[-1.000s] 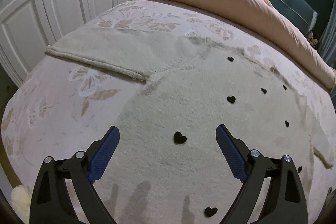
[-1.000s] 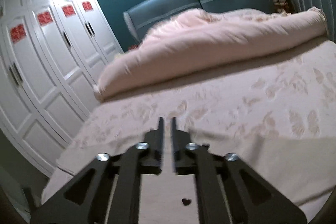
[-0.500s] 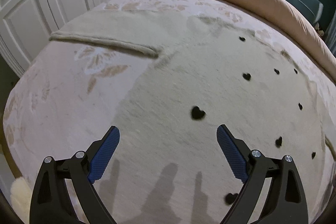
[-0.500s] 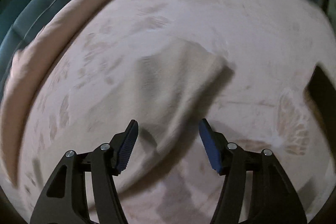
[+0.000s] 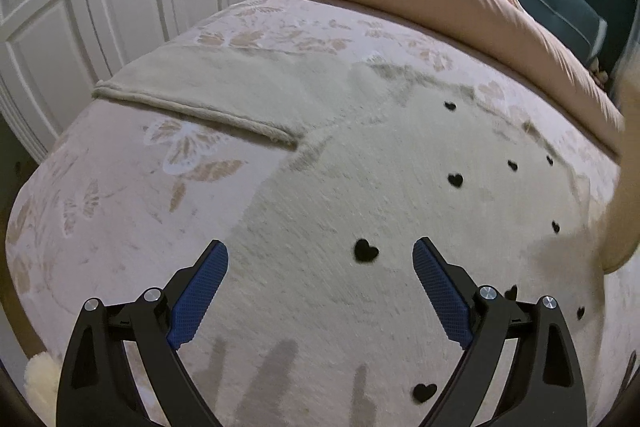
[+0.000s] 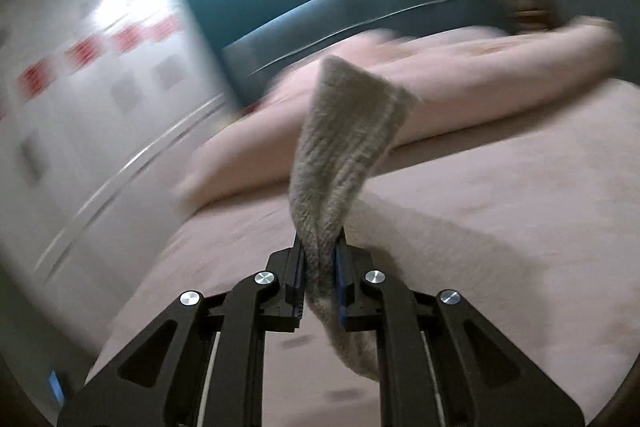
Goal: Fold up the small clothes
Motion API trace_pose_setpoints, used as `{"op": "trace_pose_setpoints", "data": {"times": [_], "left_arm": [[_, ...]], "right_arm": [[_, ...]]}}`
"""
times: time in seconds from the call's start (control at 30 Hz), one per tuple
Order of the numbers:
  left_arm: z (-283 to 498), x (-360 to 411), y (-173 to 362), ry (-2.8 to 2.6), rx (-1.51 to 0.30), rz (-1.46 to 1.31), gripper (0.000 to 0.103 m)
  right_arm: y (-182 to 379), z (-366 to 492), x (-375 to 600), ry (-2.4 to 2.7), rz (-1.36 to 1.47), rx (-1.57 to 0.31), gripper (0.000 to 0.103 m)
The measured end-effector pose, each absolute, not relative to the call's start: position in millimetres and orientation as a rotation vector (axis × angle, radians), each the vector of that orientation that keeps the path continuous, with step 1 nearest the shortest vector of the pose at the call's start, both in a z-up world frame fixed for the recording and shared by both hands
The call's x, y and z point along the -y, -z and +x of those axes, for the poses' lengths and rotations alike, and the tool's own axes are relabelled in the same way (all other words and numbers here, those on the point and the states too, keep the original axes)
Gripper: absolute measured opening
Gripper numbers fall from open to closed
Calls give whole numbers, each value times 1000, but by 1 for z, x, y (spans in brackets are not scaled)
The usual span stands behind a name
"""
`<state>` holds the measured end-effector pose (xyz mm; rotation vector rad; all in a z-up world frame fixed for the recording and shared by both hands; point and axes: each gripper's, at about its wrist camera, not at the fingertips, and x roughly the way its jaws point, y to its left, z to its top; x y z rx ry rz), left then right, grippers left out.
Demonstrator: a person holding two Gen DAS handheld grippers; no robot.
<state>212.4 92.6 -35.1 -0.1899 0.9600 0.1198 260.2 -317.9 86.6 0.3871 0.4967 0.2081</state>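
The right gripper's fingers are clamped on a bunched cuff of the cream sweater's sleeve, which stands up ahead of the tips. The left gripper's fingers are spread wide, holding nothing, over the sweater body lying flat on the bedspread, a black heart between them.

The risk, as I judge it: the thick fleece may slip from that narrow pinch, or the pull may drag the unpinned body askew. The right view is blurred and tilted; the left gripper hovers low, angled down.
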Motion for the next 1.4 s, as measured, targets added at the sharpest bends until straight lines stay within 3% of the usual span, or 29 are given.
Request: {"op": "trace_pose_setpoints", "data": {"times": [0.13,0.23,0.3,0.37,0.4,0.57,0.67,0.7,0.73,0.77,0.8,0.83,0.87,0.9,1.03,1.1,1.17,1.23,1.3,1.4], "left_arm": [[219,-101,32,-96,-967,-238,91],[237,-107,35,-35,-1002,-308,91],[255,-110,38,19,-1004,-388,91],[269,-109,45,40,-1020,-438,91],[283,-106,53,75,-1035,-472,92],[316,-88,97,73,-1135,-550,92],[318,-88,101,17,-1095,-615,91],[320,-86,100,8,-1089,-627,85],[322,-85,98,13,-1077,-636,67],[327,-82,95,41,-1064,-644,54],[333,-80,94,83,-1066,-646,22],[341,-76,91,135,-1065,-643,5],[349,-73,85,158,-1056,-628,5],[357,-67,70,170,-1014,-589,5],[361,-52,-16,254,-728,-469,4],[356,-51,-34,270,-651,-454,5],[364,-44,-5,249,-722,-412,6],[375,-38,57,200,-909,-384,6],[373,-39,108,150,-1044,-383,5],[362,-39,115,147,-981,-377,8]], "right_arm": [[-6,302,172,-380,248,-734,25],[46,302,132,-324,152,-852,26],[54,289,145,-304,213,-868,30],[49,259,173,-259,305,-841,50],[46,243,195,-210,341,-816,53],[58,196,289,0,547,-806,59],[78,184,328,64,656,-812,59],[82,190,334,75,684,-812,59],[85,189,340,83,711,-813,59],[90,189,345,89,732,-813,57],[94,203,349,91,768,-808,50],[96,210,356,88,786,-818,28],[93,222,358,88,788,-832,6],[86,222,363,81,789,-820,6],[-1,201,364,-9,695,-432,5],[0,190,371,0,697,-340,5],[39,207,380,92,688,-475,5],[104,232,386,212,698,-752,5],[121,226,384,190,743,-740,5],[112,224,379,184,743,-766,7]]}}
